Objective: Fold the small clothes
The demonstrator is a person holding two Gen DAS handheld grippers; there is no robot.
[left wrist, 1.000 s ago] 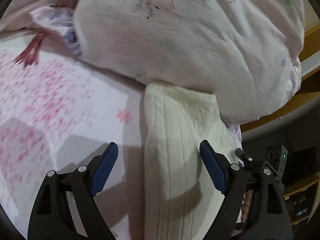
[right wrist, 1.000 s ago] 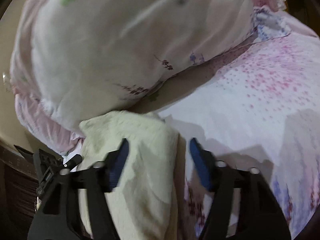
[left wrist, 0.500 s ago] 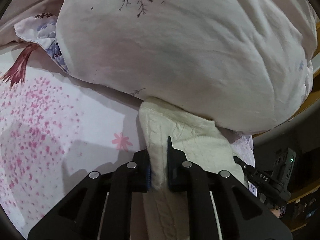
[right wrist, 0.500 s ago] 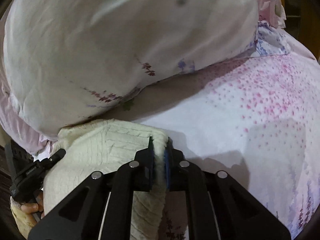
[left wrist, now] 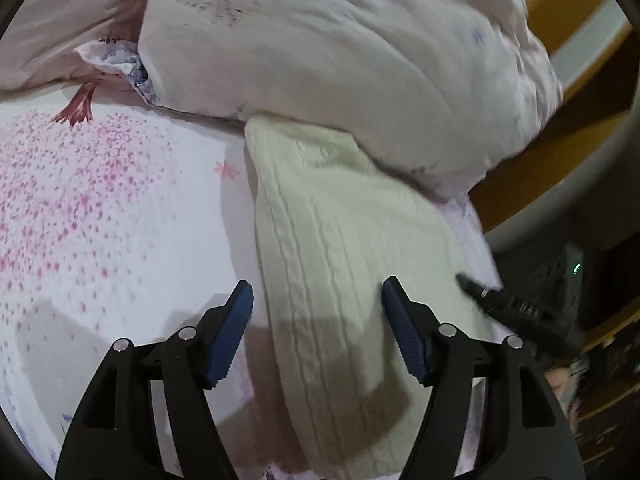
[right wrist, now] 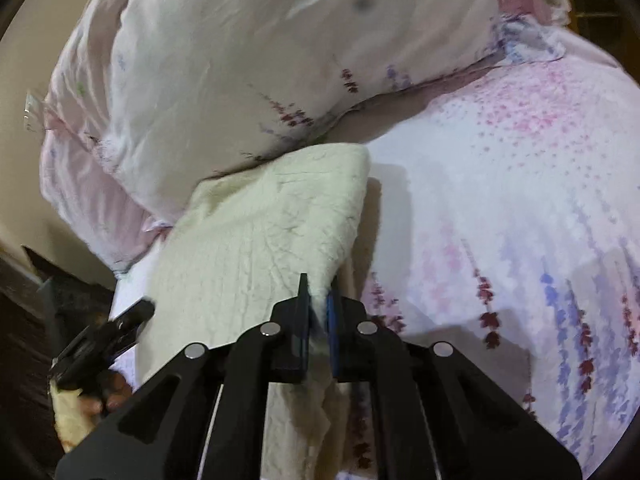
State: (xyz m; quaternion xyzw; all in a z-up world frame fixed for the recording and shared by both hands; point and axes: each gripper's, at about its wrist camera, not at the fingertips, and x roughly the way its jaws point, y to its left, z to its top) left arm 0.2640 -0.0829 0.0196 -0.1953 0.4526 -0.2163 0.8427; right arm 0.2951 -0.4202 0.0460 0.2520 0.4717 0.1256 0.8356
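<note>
A cream cable-knit garment (left wrist: 340, 248) lies folded in a long strip on the flowered bedsheet (left wrist: 100, 220), its far end tucked against a big pale pillow (left wrist: 340, 60). My left gripper (left wrist: 318, 300) is open above the garment's left part, its blue pads (left wrist: 232, 332) apart and empty. In the right wrist view the garment (right wrist: 260, 240) lies at centre left. My right gripper (right wrist: 318, 308) is shut on the garment's right edge and pinches a fold of it.
The pillow (right wrist: 260, 60) fills the far side in the right wrist view. The flowered sheet (right wrist: 500, 220) spreads to the right. A wooden bed frame (left wrist: 580, 40) and dark floor lie at the right edge of the left view. The other gripper (right wrist: 100, 340) shows at lower left.
My left gripper was shut on the garment half a second ago and has opened and let go. My right gripper stays shut on the garment's edge. Both views have pulled back a little.
</note>
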